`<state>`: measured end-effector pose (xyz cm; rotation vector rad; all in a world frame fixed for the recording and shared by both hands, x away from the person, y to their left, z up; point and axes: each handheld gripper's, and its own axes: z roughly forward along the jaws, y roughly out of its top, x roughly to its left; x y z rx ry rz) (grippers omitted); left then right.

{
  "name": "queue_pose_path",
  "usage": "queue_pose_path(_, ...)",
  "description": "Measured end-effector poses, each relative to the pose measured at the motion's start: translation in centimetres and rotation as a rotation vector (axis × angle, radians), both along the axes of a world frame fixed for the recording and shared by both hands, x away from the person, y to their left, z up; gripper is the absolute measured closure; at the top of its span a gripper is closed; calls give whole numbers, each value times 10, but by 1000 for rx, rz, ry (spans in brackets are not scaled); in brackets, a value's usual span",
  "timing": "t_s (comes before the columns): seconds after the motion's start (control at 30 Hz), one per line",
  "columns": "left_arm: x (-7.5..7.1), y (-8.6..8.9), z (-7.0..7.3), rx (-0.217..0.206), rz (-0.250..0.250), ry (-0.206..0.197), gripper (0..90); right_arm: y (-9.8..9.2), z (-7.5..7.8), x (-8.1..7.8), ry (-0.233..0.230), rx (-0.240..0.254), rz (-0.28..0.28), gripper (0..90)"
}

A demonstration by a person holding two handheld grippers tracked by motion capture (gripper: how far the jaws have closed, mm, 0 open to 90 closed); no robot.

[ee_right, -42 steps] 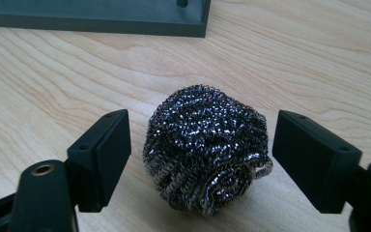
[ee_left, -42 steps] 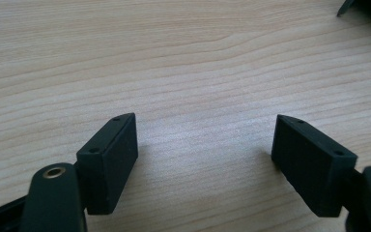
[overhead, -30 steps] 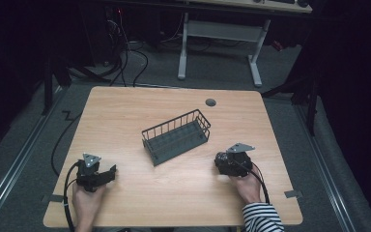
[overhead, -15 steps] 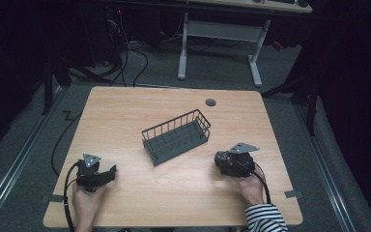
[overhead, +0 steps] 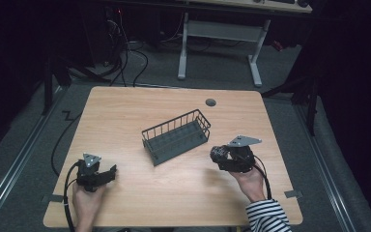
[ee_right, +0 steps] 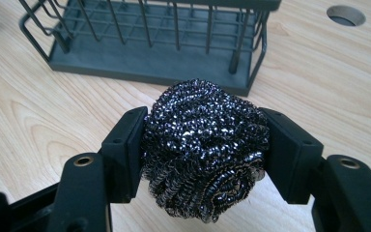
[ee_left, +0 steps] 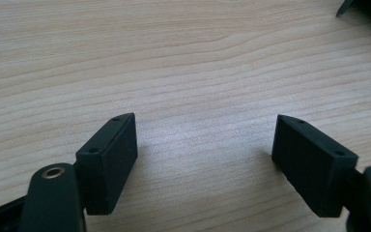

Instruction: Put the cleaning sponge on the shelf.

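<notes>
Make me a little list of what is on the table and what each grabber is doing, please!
table: light wooden top with a round hole near the far edge
basket: dark wire basket in the middle of the table, nothing in it
scrubber: shiny steel wool ball, squeezed between the right gripper's jaws
right gripper: right gripper holds the scrubber near the basket's right end, not inside it
left gripper: left gripper low over bare wood, jaws wide apart, holding nothing
hands: one hand on each gripper; striped sleeve on the right

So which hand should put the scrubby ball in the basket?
Right. The right hand-held gripper already squeezes the steel scrubber, facing the wire basket. The left hand-held gripper is open and empty.
</notes>
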<state>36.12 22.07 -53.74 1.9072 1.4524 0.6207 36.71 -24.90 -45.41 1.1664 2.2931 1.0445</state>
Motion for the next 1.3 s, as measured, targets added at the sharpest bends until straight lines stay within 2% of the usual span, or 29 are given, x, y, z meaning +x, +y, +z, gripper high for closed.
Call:
queue_pose_path(0.37, 0, 0, 0, 0, -1, 0, 249, 6, 19, 9, -1, 30, 32, 388)
queue_pose_path(0.5, 0, 0, 0, -1, -3, 0, 249, 5, 29, 15, 3, 57, 31, 388)
queue_pose_path(0.83, 0, 0, 0, 1, -7, -1, 249, 9, 45, 30, -2, 84, 44, 388)
queue_pose_path(1.2, 0, 0, 0, 1, -7, -1, 249, 26, 51, 48, 6, 72, 52, 387)
queue_pose_path(1.3, 0, 0, 0, 0, -6, -1, 249, 31, 55, 53, -9, 61, 50, 387)
